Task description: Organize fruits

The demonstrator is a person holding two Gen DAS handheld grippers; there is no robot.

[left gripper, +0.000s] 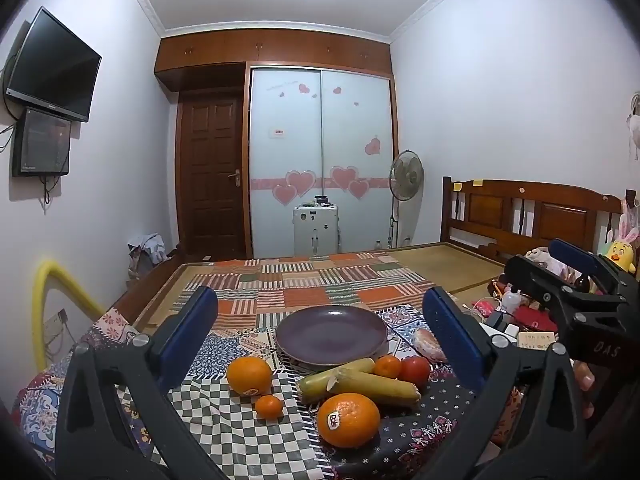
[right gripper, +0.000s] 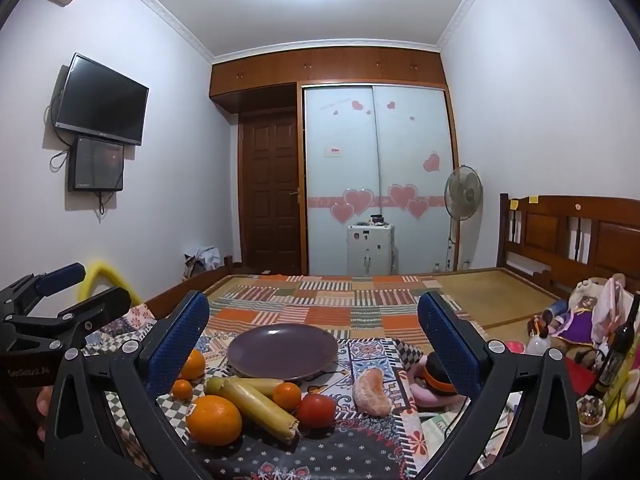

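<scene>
An empty purple plate [left gripper: 331, 334] [right gripper: 283, 350] sits on a patterned cloth. In front of it lie a stickered orange [left gripper: 348, 420] [right gripper: 214, 420], a second orange [left gripper: 249, 375] [right gripper: 194, 364], two small mandarins [left gripper: 269, 407] [right gripper: 286, 396], a tomato [left gripper: 414, 370] [right gripper: 316, 410], two yellow-green stalks [left gripper: 376, 390] [right gripper: 256, 402] and a peeled citrus segment [left gripper: 428, 344] [right gripper: 372, 392]. My left gripper [left gripper: 320, 298] [right gripper: 105, 282] is open and empty, hovering before the fruit. My right gripper [right gripper: 313, 298] [left gripper: 532, 256] is open and empty beside it on the right.
Plush toys [right gripper: 576, 316], a dark bottle [right gripper: 620, 344] and a small bowl [right gripper: 590, 408] crowd the right side. A pink and black object [right gripper: 434, 380] lies right of the segment. A patchwork quilt [left gripper: 312, 284] stretches behind the plate, and a yellow foam tube [left gripper: 44, 304] stands at the left.
</scene>
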